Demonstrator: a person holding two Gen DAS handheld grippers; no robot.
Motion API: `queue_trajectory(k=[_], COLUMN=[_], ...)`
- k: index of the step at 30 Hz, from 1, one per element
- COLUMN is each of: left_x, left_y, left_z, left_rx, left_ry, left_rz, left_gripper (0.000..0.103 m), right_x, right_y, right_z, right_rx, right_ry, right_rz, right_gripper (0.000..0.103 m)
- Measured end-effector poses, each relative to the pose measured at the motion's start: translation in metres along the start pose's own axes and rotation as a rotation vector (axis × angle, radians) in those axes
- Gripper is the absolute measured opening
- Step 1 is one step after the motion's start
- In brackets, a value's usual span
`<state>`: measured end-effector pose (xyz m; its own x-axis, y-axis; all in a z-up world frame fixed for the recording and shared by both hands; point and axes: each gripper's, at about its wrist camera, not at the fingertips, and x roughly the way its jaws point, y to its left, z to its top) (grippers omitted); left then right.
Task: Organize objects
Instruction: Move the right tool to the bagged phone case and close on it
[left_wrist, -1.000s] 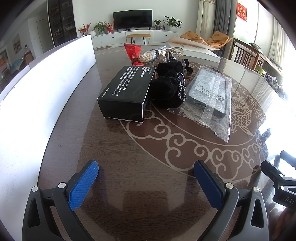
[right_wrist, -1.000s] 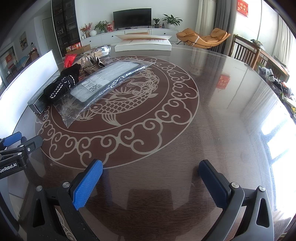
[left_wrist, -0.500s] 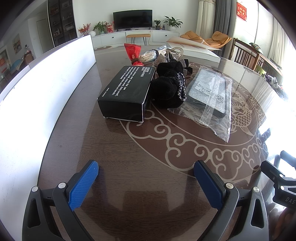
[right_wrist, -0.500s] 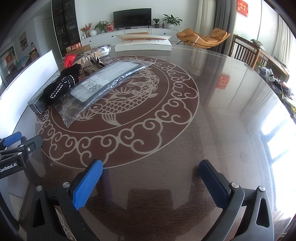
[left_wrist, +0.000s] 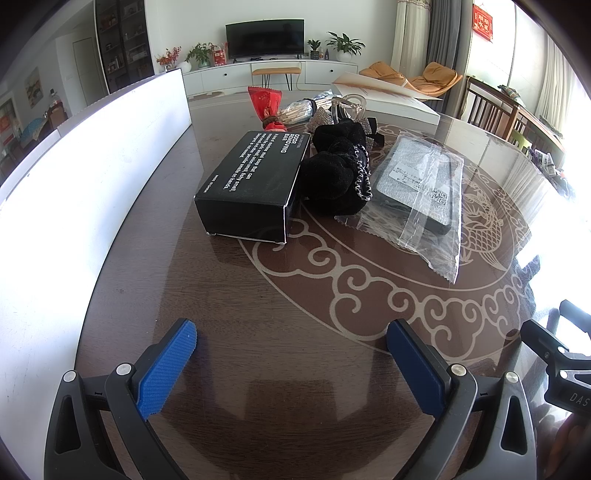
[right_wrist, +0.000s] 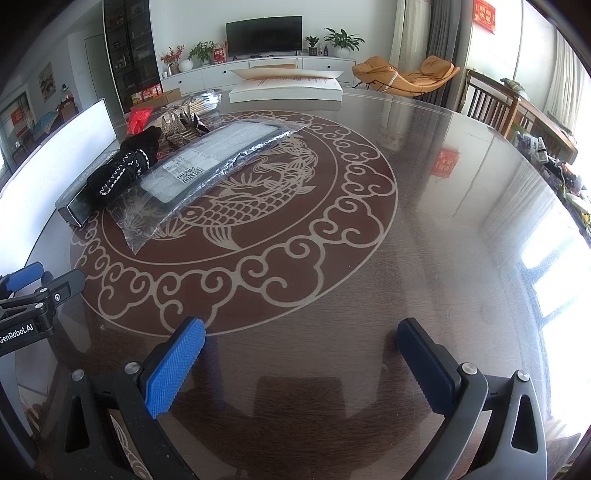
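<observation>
While both tongs spread, nothing gripped: left gripper (left_wrist: 291, 354), right gripper (right_wrist: 301, 354).
Risk: clear bag (left_wrist: 421, 199), mid-frame right, slippery; likely to slide, dragging black scrunchie (left_wrist: 336, 173) off black box (left_wrist: 255, 181).

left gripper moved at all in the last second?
No. In the left wrist view the black box and the table's scroll pattern sit at the same spot relative to the open left gripper as before.

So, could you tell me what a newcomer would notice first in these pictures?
Probably the pale fish-and-cloud medallion inlaid in the dark table. Next, the cluster at its left edge: a black box, a black fuzzy item against it, and a clear bag beside that.
</observation>
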<state>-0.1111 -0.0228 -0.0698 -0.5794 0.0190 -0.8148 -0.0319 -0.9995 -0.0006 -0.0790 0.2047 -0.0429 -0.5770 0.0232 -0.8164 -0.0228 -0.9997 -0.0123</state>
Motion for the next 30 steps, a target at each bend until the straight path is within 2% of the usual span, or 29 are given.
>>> queue_trajectory(k=[7, 9, 11, 13, 15, 17, 21, 24, 26, 30], left_x=[0.000, -0.004, -0.007, -0.007, -0.008, -0.007, -0.008, -0.008, -0.008, -0.008], left_y=[0.000, 0.003, 0.009, 0.010, 0.010, 0.009, 0.009, 0.009, 0.009, 0.009], left_z=[0.000, -0.004, -0.008, -0.009, -0.008, -0.007, -0.007, -0.007, -0.007, -0.007], left_rx=[0.009, 0.057, 0.076, 0.076, 0.076, 0.073, 0.072, 0.072, 0.072, 0.072], left_ry=[0.002, 0.006, 0.000, 0.000, 0.000, 0.001, 0.000, 0.000, 0.000, 0.000], left_rz=[-0.001, -0.036, -0.057, -0.059, -0.058, -0.055, -0.056, -0.056, -0.057, -0.057], left_gripper=[0.103, 0.103, 0.103, 0.103, 0.103, 0.103, 0.103, 0.103, 0.103, 0.103], right_x=[0.001, 0.003, 0.008, 0.014, 0.024, 0.043, 0.087, 0.108, 0.116, 0.127], right_y=[0.000, 0.001, 0.000, -0.006, -0.012, -0.009, 0.019, 0.043, 0.059, 0.095], right_z=[0.000, 0.002, 0.011, 0.030, 0.058, 0.090, 0.146, 0.172, 0.181, 0.180], right_rx=[-0.001, -0.007, -0.028, 0.040, 0.157, 0.239, 0.317, 0.342, 0.313, 0.114], right_ry=[0.002, 0.008, 0.050, 0.054, 0.066, 0.108, 0.189, 0.208, 0.214, 0.239], right_rz=[0.004, 0.010, 0.034, 0.119, 0.167, 0.200, 0.203, 0.132, 0.087, -0.067], right_gripper=[0.103, 0.103, 0.103, 0.103, 0.103, 0.103, 0.103, 0.103, 0.103, 0.103])
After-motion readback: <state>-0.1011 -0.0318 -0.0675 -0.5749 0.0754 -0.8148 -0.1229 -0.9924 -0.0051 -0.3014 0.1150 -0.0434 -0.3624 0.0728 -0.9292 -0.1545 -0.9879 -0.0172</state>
